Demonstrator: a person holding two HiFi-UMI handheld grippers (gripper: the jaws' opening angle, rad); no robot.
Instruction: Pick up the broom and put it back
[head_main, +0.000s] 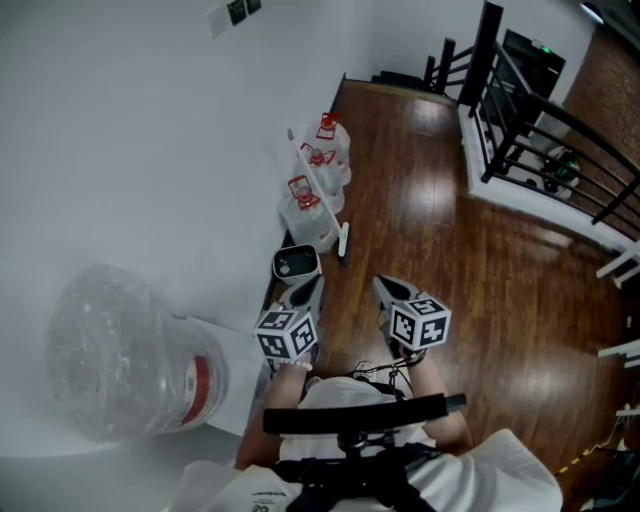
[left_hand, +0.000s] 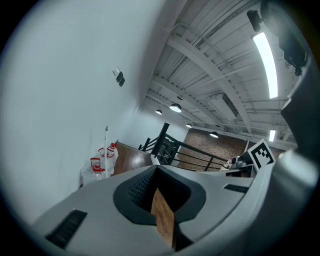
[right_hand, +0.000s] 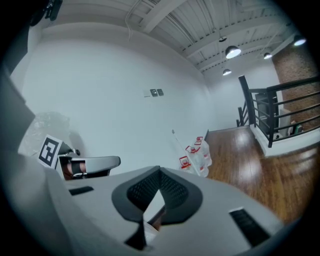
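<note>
The broom (head_main: 318, 188) has a thin white handle and a small white head on the floor. It leans against the white wall among the water jugs (head_main: 312, 215); the left gripper view shows the broom (left_hand: 106, 150) far ahead at left, and the right gripper view has the broom (right_hand: 177, 141) ahead by the jugs. My left gripper (head_main: 308, 287) is shut and empty, well short of the broom. My right gripper (head_main: 383, 287) hangs beside it, also shut with nothing in it. In their own views the left gripper (left_hand: 156, 170) and right gripper (right_hand: 160, 172) both show closed jaw tips.
A small black-and-white device (head_main: 296, 263) sits on the floor by the wall just ahead of the left gripper. A big clear water bottle (head_main: 120, 355) lies at left. A black railing (head_main: 530, 110) and a raised step border the wooden floor (head_main: 420, 200) at right.
</note>
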